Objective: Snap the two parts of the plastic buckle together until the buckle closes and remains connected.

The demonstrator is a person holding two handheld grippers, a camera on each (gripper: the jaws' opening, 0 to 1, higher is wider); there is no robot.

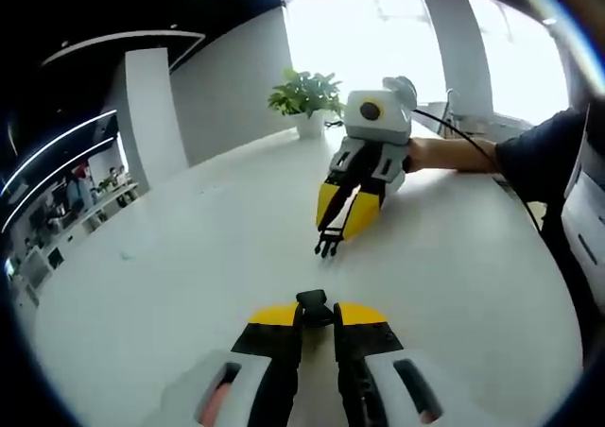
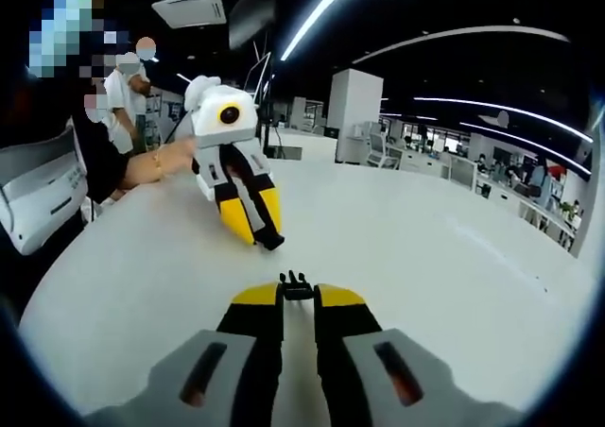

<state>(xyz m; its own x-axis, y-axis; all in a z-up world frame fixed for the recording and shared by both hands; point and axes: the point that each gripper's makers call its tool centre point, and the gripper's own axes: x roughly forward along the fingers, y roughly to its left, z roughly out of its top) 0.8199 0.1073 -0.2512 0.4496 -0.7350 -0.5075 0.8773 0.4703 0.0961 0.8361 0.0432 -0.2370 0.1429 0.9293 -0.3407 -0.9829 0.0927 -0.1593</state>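
Left gripper (image 1: 317, 312) clamps socket half (image 1: 315, 305); right gripper (image 2: 298, 293) clamps pronged half (image 2: 295, 283); 2 halves well apart above white table (image 1: 189, 257); prongs probably angled off socket; risk: skewed approach jams, or piece twists in jaws.

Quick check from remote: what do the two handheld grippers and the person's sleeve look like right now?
Both grippers, left gripper and right gripper, have white bodies, black linkages and yellow-tipped jaws. A black cable trails from the right one. The person wears a dark sleeve.
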